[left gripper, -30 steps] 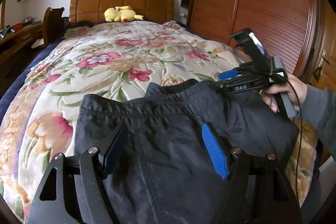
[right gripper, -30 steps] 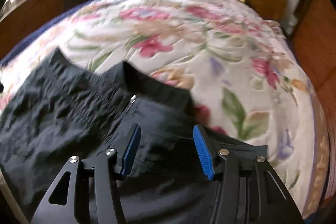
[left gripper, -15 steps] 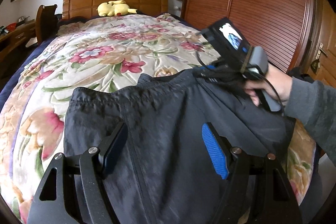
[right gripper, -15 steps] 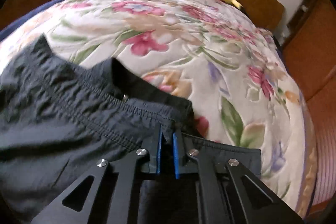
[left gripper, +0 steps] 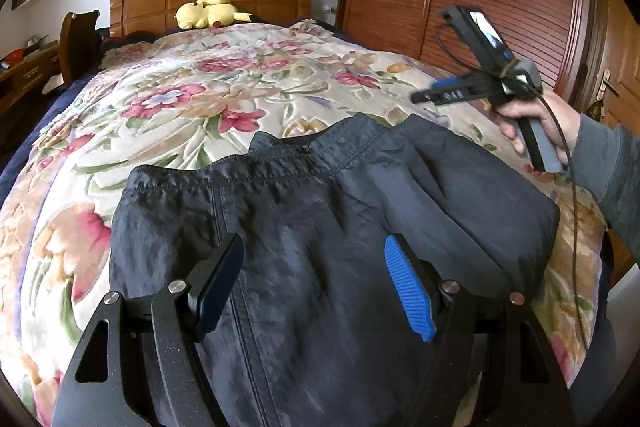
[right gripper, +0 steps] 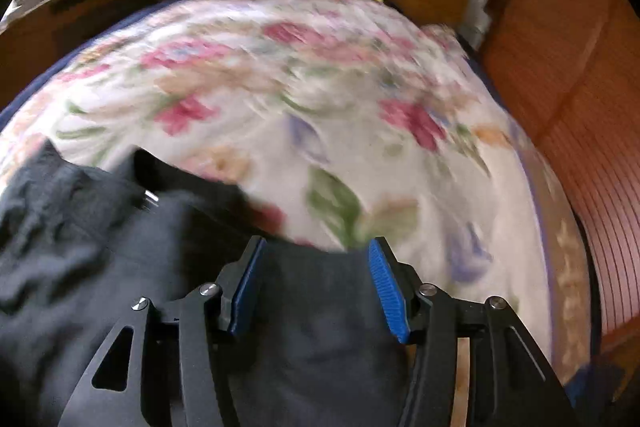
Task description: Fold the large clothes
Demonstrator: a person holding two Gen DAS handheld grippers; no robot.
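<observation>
Dark jacket lies partly folded on the floral bedspread at the bed's foot, left gripper spread above its middle, right gripper spread over the near edge, holding nothing; best pinch matching hem corners, then fold evenly.

Soft, even daylight on my left wrist feed, which is mostly sharp; only the dark crinkled fabric garment smears slightly up close. My right wrist feed is heavily motion-blurred, the floral quilted bedspread streaked, window glare upper left. Fisheye bends both frames, corners black.
</observation>
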